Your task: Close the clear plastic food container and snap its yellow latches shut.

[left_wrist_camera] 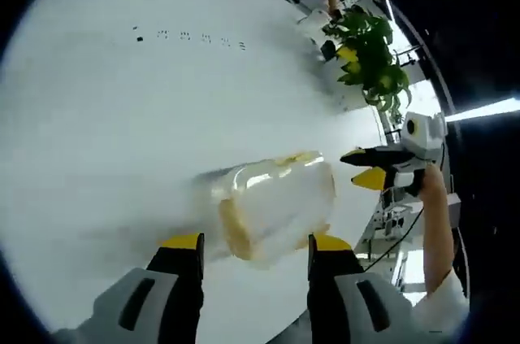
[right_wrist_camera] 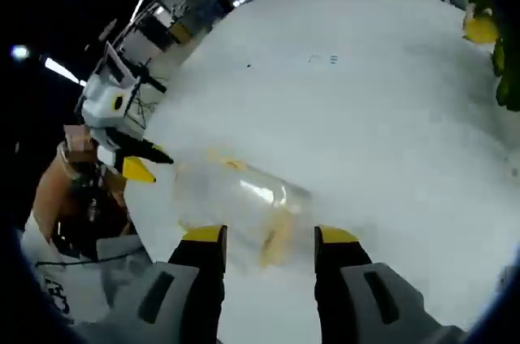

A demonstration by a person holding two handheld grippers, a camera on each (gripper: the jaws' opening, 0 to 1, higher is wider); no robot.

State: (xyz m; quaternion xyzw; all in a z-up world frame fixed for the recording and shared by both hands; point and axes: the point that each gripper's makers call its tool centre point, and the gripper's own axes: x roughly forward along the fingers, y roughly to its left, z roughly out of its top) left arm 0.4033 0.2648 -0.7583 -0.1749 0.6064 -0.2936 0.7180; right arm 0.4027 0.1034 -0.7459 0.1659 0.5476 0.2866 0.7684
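White tabletop spreads across the left gripper view from nine o'clock to twelve, with a short row of small dark marks toward eleven o'clock. At the centre, drifting toward five o'clock, the clear plastic container lies on that surface, a yellow trim showing along its near edge; it is blurred, and whether its lid is fully seated cannot be told. The left gripper rises from six o'clock, its yellow-tipped jaws spread apart and grasping nothing, the container just beyond the gap between them. Toward two o'clock a green plant stands at the table's edge, and at three o'clock the right gripper comes in, held by a person's hand, its two jaws parted. In the right gripper view the left gripper shows at nine o'clock over the table's edge; the container sits at the centre, slightly toward seven o'clock, and the right gripper reaches up from six o'clock with its jaws wide, one on each side of the container's near end, contact uncertain through the blur
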